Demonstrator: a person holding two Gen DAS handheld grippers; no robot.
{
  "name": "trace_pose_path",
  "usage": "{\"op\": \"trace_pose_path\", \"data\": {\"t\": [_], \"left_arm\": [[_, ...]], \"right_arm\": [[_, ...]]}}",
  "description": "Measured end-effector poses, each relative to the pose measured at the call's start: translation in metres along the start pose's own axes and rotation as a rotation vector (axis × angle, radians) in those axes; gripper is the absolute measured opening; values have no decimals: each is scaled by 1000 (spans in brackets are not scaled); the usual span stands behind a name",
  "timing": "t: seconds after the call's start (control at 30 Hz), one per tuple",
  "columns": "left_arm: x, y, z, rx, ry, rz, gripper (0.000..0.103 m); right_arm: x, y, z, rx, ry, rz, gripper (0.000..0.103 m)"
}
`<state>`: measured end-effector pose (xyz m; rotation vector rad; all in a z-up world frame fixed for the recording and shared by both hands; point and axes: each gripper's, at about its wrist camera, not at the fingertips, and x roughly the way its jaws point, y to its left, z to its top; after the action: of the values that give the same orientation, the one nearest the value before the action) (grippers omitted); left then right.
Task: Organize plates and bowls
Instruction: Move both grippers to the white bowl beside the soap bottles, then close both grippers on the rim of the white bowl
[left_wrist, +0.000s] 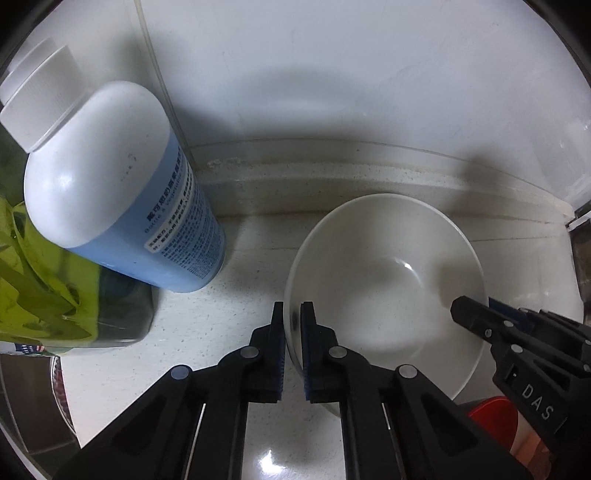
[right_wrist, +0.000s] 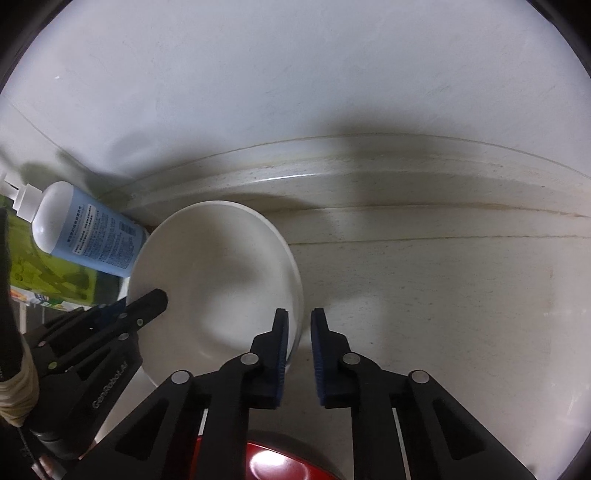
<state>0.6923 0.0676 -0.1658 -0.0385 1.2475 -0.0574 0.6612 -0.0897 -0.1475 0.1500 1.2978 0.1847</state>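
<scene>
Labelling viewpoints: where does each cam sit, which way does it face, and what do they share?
Left wrist: on the left tongs, looking steeply down at the white bowl; own fingers clamp its left rim, right tongs intrude.
Right wrist: on the right tongs, looking down; fingers straddle the bowl's right rim, left tongs intrude.
Shared: bowl, blue-and-white bottle, countertop.

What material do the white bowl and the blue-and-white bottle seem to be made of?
The round white bowl looks like glazed ceramic or perhaps melamine: smooth and glossy, with a bright highlight inside. The blue-and-white bottle with its ribbed white cap looks like semi-gloss plastic carrying a printed blue label.
</scene>
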Motion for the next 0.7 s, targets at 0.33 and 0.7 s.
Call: {"op": "trace_pose_path", "data": {"t": [0.33,0.7], "left_arm": [[-28,0,-2,-20,-44,-14,8],[-90,-19,-32,-17,-131,-77,9]], "right_arm": [[-11,0,1,14,-21,11,11],[-85,-14,-26,1,-143,-8,11]]}}
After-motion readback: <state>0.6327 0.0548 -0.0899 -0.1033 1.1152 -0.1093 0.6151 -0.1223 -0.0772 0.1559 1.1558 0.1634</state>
